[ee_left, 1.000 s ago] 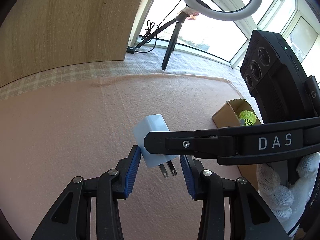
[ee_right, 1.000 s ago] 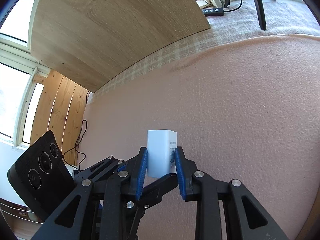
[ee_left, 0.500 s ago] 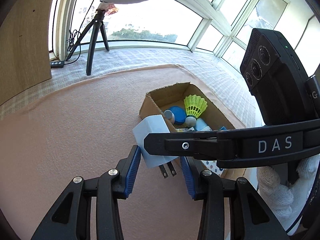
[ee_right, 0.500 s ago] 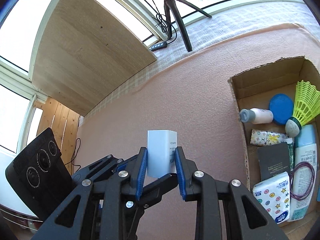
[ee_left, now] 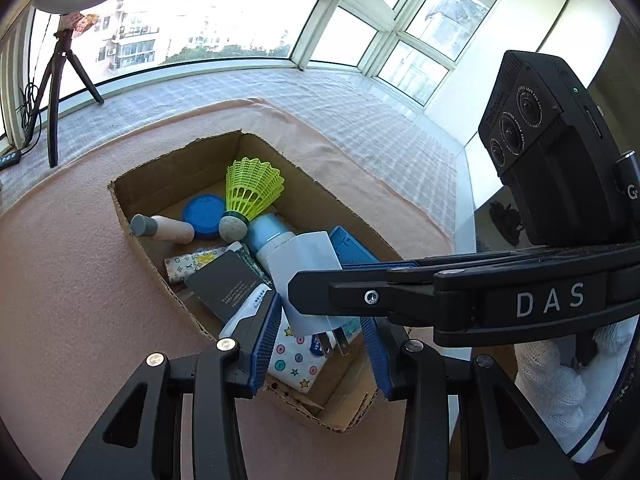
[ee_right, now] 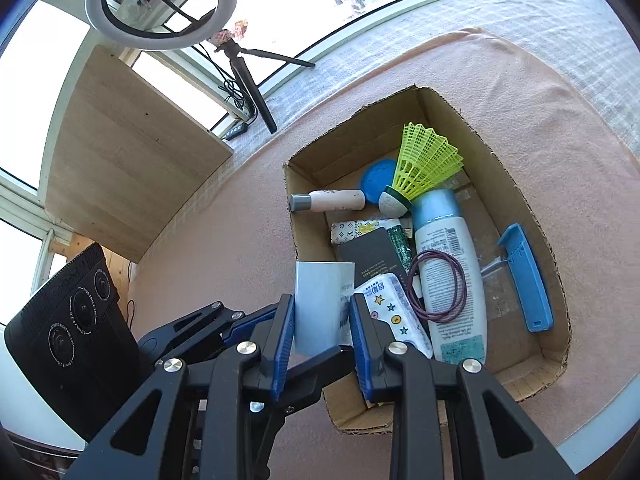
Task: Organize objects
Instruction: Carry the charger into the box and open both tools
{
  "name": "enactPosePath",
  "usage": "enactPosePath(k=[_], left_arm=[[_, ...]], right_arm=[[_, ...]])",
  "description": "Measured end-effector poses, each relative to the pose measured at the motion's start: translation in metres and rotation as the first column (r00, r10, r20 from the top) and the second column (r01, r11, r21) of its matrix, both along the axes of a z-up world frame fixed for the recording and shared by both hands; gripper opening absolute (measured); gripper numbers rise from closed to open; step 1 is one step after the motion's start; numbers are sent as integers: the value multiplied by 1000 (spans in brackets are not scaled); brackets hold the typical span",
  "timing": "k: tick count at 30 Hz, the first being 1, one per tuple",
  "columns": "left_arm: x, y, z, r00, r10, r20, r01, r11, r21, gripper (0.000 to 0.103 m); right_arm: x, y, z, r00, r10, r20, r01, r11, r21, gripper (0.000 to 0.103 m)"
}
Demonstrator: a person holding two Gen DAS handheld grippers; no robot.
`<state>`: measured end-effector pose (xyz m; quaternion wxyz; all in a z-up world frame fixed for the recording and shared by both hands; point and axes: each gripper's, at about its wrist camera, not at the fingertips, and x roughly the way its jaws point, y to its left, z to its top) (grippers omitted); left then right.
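Observation:
My right gripper is shut on a white plug adapter, held above the near left corner of an open cardboard box. In the left wrist view the adapter hangs with its prongs down between my left gripper's open blue pads, which do not touch it; the right gripper's finger crosses in front. My left gripper is open and empty. The box holds a yellow shuttlecock, a white bottle, a tissue pack and several other items.
The box sits on a pink cloth. A ring light on a tripod stands by the window behind it. A wooden panel stands at the left. A blue clip lies along the box's right side.
Both grippers swung right together with the adapter, from over bare pink cloth to above the cardboard box. The right gripper's hold on the adapter is unchanged.

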<state>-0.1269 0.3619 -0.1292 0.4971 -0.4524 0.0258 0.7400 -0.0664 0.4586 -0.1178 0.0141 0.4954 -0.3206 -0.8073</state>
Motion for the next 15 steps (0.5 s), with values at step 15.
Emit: enactPosePath(k=[15], left_arm=[[24,56,-10,995,-95,18,96,993,-67,71]], right_arm=[[45,40,-3,996,-93,17,92,994,58,33]])
